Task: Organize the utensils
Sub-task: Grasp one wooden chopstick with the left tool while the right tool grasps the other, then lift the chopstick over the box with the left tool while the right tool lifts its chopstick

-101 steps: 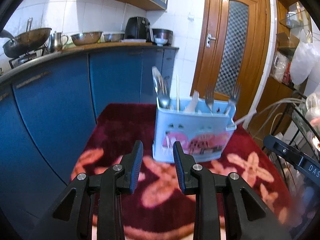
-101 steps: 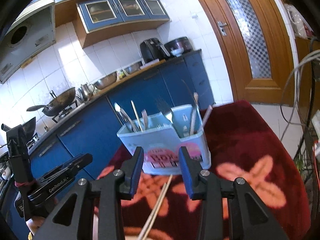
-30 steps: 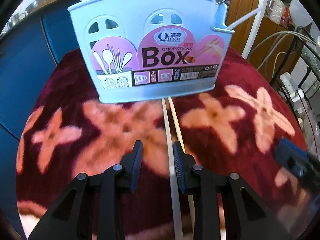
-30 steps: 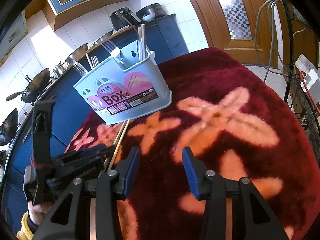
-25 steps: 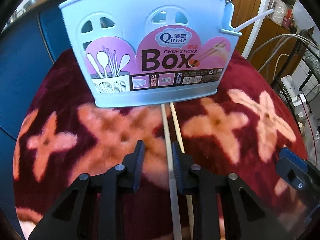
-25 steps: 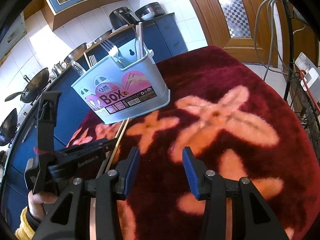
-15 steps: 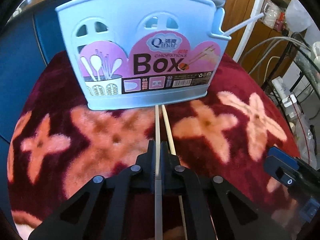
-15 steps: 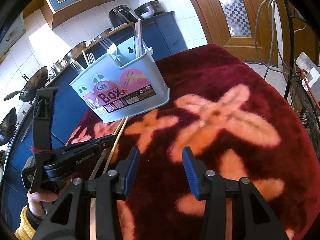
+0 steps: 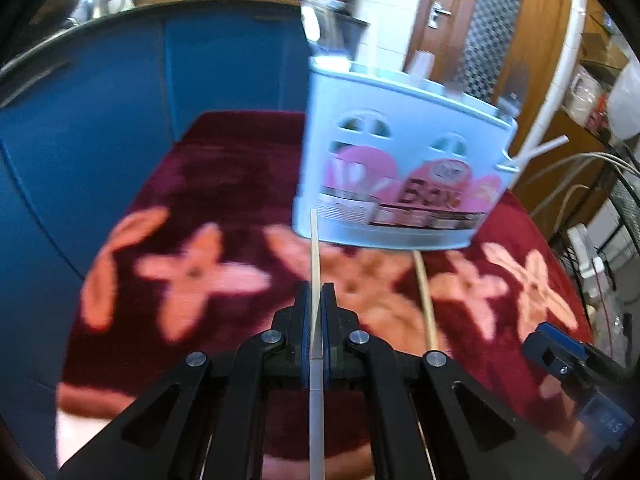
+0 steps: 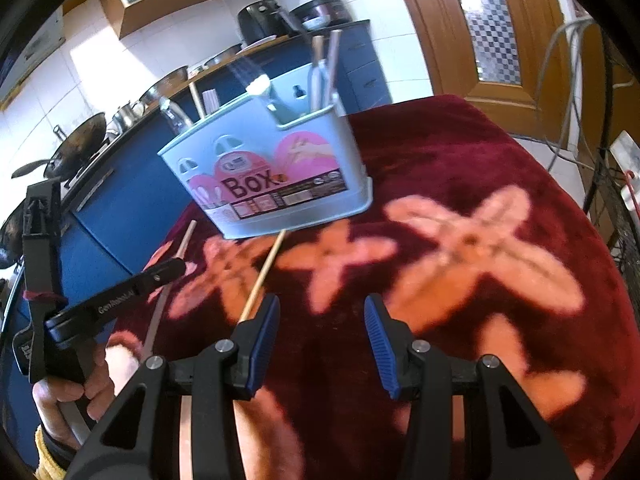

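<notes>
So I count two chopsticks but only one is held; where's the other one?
The loose chopstick lies on the red flowered cloth, its far tip at the blue utensil box, just left of the open right tongs.

left tool (image 9: 315, 300) clamped on chopstick (image 9: 314, 248), blue utensil box (image 9: 400, 168) beyond

blue caddy (image 10: 276, 184) amid open cloth (image 10: 480, 184)

The pale blue plastic utensil holder (image 10: 280, 168) carries a pink label reading "BOX"; the black left gripper (image 10: 176, 268) arm shows white lettering, roughly "GenRobot.AI"
</notes>
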A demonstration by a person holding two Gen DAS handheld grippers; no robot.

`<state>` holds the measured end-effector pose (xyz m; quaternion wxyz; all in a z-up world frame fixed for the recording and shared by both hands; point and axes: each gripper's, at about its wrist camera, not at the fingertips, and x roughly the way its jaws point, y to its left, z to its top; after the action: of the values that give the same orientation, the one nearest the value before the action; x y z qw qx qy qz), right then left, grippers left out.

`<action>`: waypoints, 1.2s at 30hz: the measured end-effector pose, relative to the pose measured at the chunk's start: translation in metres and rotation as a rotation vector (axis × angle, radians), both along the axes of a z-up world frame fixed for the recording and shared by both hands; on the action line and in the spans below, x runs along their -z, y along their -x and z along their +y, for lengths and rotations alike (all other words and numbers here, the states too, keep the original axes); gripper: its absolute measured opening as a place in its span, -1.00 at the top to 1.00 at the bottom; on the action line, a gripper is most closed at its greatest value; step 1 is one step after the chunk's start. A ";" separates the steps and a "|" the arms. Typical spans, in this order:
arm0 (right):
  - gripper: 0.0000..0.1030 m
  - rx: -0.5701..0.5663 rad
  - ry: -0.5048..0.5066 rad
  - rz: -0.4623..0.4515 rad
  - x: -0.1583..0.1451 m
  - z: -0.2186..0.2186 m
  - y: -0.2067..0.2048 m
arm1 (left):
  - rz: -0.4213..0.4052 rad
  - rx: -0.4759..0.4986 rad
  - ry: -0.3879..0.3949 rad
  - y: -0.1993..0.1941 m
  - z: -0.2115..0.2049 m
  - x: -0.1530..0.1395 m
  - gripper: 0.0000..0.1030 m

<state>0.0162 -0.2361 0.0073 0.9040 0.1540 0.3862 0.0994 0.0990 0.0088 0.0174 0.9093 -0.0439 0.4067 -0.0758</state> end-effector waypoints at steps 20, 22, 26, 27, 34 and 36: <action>0.08 -0.099 0.083 0.119 0.015 0.069 -0.050 | 0.002 -0.087 0.040 0.008 0.047 0.018 0.95; 0.09 -0.092 0.094 0.125 0.016 0.073 -0.056 | 0.007 -0.093 0.048 0.006 0.049 0.021 0.95; 0.16 -0.084 0.120 0.135 0.019 0.077 -0.065 | 0.014 -0.093 0.056 0.005 0.051 0.024 0.95; 0.17 -0.085 0.125 0.137 0.019 0.078 -0.068 | 0.014 -0.092 0.057 0.005 0.050 0.024 0.95; 0.51 -0.072 0.127 0.164 0.024 0.075 -0.081 | 0.001 -0.079 0.056 0.007 0.047 0.022 0.95; 0.71 -0.067 0.124 0.167 0.024 0.070 -0.081 | -0.004 -0.074 0.056 0.008 0.045 0.020 0.95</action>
<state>0.0975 -0.1657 -0.0170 0.8726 0.0927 0.4706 0.0922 0.0910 0.0539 -0.0026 0.9108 -0.0842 0.4007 -0.0533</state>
